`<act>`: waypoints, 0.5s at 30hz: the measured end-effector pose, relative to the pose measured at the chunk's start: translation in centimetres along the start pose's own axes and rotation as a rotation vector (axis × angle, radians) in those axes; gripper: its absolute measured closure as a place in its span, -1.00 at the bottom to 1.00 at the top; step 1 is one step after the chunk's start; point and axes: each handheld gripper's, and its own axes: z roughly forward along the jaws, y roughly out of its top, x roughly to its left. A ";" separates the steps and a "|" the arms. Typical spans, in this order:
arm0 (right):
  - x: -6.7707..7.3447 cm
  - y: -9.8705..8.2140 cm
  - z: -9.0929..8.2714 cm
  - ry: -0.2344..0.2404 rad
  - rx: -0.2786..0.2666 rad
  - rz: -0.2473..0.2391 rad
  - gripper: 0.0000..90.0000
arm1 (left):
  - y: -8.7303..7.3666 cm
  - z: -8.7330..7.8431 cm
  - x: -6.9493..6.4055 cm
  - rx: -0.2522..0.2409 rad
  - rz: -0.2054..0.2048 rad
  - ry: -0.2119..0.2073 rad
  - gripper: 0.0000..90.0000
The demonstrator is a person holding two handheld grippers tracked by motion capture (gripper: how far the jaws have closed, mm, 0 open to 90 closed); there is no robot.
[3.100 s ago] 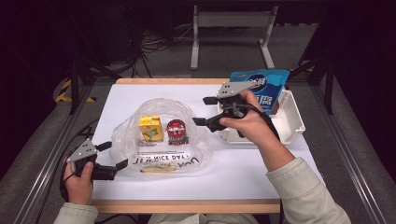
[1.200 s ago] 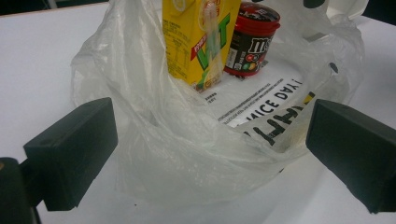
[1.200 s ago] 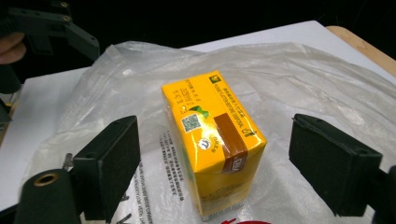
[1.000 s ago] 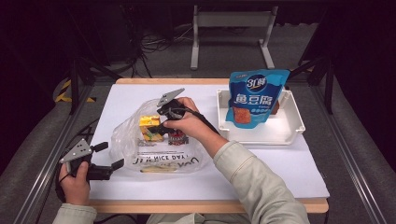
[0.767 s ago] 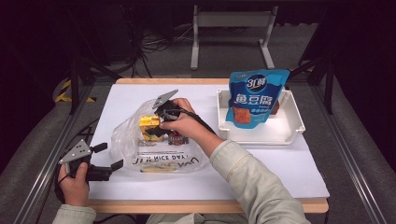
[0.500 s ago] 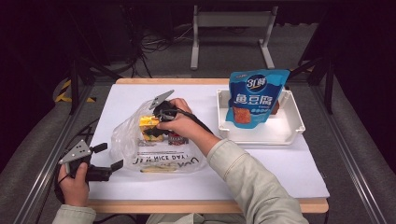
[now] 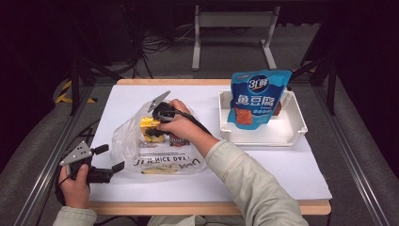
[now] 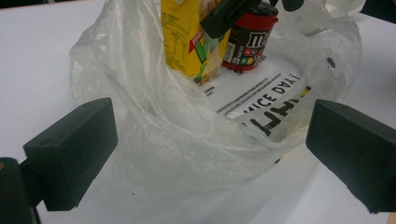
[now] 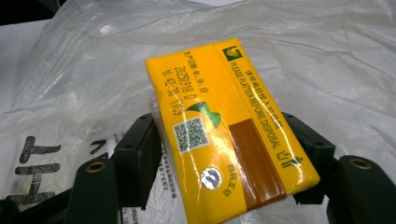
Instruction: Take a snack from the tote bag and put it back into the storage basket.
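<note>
A yellow drink carton point(image 9: 224, 135) stands inside a clear plastic bag point(image 7: 127, 139) on the white table. My right gripper point(image 9: 224, 158) reaches down into the bag; its jaws have just been closing and now press on both sides of the carton point(image 7: 149, 127). Beside the carton stands a dark red-lidded M&M's tub point(image 8: 247, 37). My left gripper point(image 7: 112, 157) rests at the bag's near-left corner, open. Its wide-apart jaws face the bag's crumpled edge point(image 8: 154, 130), and the right gripper's black jaw shows on the carton point(image 8: 187, 37) beyond.
A blue snack pouch point(image 7: 256, 96) stands upright in a white tray point(image 7: 263, 136) at the right of the table. The person's right forearm crosses the table's middle. Bare white tabletop point(image 7: 282, 169) lies in front of the tray.
The right hand came from the tray to the bag, leaving the blue pouch standing there. In the last second it settled slightly lower over the carton. The left hand kept still.
</note>
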 end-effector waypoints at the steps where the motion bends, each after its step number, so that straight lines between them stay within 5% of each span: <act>1: 0.0 0.1 0.0 0.004 0.005 -0.008 -0.15 | 0.0 0.0 0.0 0.000 0.000 -0.002 -0.94; 15: 0.2 0.3 -0.7 0.056 0.020 -0.054 0.14 | 0.0 0.0 0.0 0.002 0.000 -0.004 -0.94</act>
